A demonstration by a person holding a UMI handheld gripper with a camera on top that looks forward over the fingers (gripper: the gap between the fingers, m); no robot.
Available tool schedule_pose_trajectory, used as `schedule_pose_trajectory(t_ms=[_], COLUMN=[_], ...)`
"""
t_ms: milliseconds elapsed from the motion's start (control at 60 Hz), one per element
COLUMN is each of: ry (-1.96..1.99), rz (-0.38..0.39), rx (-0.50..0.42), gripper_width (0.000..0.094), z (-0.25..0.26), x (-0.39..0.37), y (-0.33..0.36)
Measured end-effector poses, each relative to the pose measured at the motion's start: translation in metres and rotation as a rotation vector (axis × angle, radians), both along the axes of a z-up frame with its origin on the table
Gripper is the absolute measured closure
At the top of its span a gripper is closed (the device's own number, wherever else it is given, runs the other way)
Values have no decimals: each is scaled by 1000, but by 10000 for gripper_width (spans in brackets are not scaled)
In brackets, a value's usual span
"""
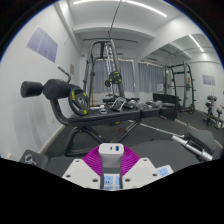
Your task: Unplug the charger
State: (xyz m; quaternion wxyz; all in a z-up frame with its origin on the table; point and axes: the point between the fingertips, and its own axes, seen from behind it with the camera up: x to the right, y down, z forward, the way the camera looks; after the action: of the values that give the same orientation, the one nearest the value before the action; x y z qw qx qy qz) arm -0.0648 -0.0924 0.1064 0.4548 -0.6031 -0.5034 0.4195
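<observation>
Fingers clamped on the white charger | charger sits right between the pads, long axis pointing ahead | gym bench beyond | looks already unplugged

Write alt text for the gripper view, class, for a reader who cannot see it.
The gripper holds a small white charger between its purple-padded fingers, raised in a home gym. Beyond it stretches a black weight bench, with a cable machine and a window behind.
</observation>
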Motion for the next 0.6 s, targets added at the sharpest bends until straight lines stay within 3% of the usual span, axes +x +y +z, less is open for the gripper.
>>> schedule_pose_trajectory(t_ms=[100, 267, 433, 600], ry=[-18, -99, -244, -368], rz=[-12, -85, -140, -127], rx=[-40, 28, 53, 59], gripper_width=[733, 733, 722, 684], z=[36, 41, -18, -88], x=[11, 29, 49, 62], y=[39, 154, 238, 264])
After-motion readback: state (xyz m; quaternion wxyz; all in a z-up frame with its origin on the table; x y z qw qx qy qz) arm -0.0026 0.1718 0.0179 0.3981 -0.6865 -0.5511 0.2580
